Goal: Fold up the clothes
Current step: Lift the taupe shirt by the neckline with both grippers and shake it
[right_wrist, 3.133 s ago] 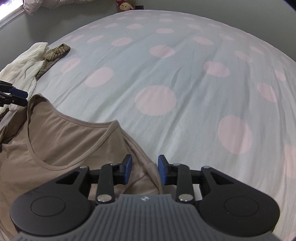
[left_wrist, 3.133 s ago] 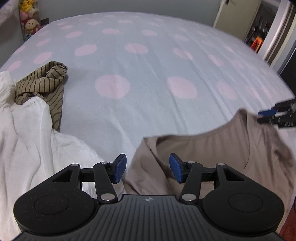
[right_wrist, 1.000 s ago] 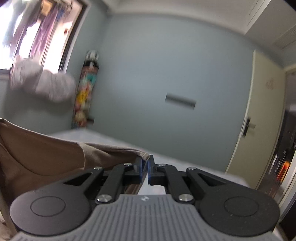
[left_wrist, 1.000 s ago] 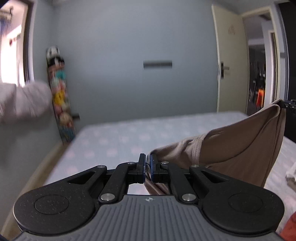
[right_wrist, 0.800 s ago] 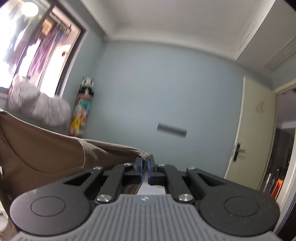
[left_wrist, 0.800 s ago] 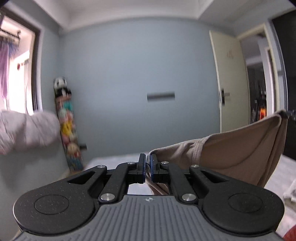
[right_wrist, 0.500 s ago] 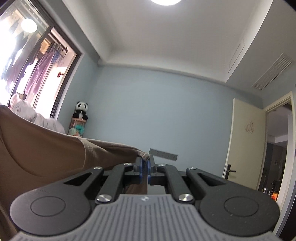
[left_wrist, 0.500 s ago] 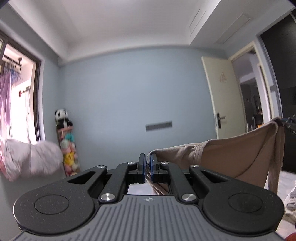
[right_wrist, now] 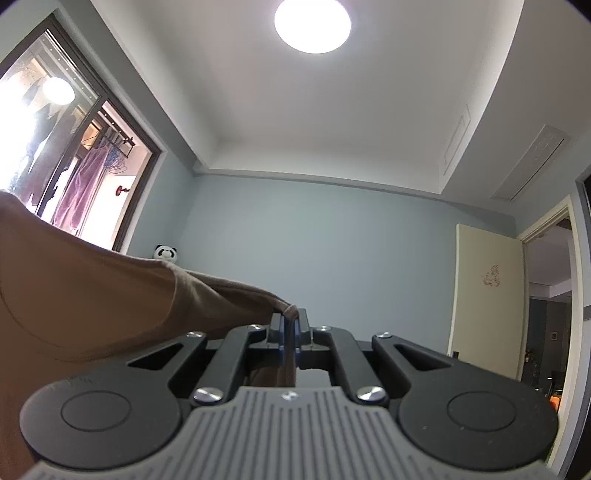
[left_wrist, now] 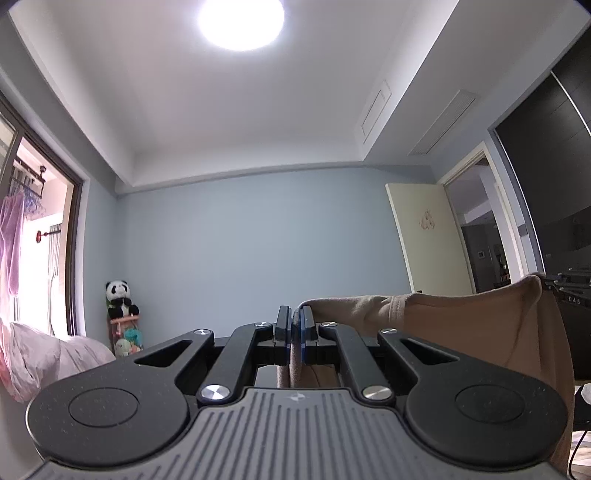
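A tan shirt (left_wrist: 480,325) hangs in the air, stretched between both grippers. My left gripper (left_wrist: 294,325) is shut on one shoulder of it, cloth pinched between the blue pads. In the right wrist view the same tan shirt (right_wrist: 92,295) spreads to the left, and my right gripper (right_wrist: 290,326) is shut on its other shoulder. The right gripper's tip (left_wrist: 565,288) shows at the far right edge of the left wrist view, holding the shirt's top corner. Both cameras point slightly upward at the wall and ceiling; the bed is out of view.
A panda toy (left_wrist: 119,299) sits on a rack in the far corner. Pink bedding (left_wrist: 33,354) lies at the left below a window (right_wrist: 55,147). An open cream door (left_wrist: 428,240) and a dark wardrobe (left_wrist: 554,184) stand at the right. A ceiling lamp (right_wrist: 312,24) shines overhead.
Both grippers have risen and tilted upward with the tan shirt held between them. The bed has dropped out of view; the ceiling and lamp now fill the upper frames.
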`<state>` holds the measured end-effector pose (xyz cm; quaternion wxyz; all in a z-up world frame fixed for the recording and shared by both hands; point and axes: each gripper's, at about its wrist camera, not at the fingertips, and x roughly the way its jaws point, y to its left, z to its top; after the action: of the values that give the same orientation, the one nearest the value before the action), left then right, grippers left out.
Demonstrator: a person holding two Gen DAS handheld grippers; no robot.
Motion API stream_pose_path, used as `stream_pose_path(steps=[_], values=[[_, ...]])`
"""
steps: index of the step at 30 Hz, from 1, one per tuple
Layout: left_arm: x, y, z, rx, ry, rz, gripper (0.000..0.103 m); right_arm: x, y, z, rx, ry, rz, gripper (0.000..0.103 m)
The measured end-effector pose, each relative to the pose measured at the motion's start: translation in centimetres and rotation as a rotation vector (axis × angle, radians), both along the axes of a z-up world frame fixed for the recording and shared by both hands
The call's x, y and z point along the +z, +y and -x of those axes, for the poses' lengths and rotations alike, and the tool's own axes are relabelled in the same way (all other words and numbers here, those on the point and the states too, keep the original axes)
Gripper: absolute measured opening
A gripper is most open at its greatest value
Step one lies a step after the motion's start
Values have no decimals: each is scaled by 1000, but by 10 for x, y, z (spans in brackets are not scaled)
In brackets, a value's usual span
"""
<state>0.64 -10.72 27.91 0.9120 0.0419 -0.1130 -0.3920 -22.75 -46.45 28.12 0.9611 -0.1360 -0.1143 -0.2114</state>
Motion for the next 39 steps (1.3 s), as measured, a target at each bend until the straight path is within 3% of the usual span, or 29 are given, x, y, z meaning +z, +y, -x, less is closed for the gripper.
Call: stream_pose_path(steps=[5,10,23,32,39], values=[[-15,-17,-23,30,89,-67,3,-20,-10,-21,12,73,-27,6],[-47,-42,-70,64,196,-155,3,-56,-28,-67,10,188,-57,6],[-166,-129,-221,131,434,-405,3,-165,-106,-219,-37,465,-191,6],[-246,-194,-301,197,525,-567,3,-241,-160,-329,-81,629,-242,6],[-305,-240,-334,224,546,-713,3,-305,-200,-400,-115,755,-285,6]])
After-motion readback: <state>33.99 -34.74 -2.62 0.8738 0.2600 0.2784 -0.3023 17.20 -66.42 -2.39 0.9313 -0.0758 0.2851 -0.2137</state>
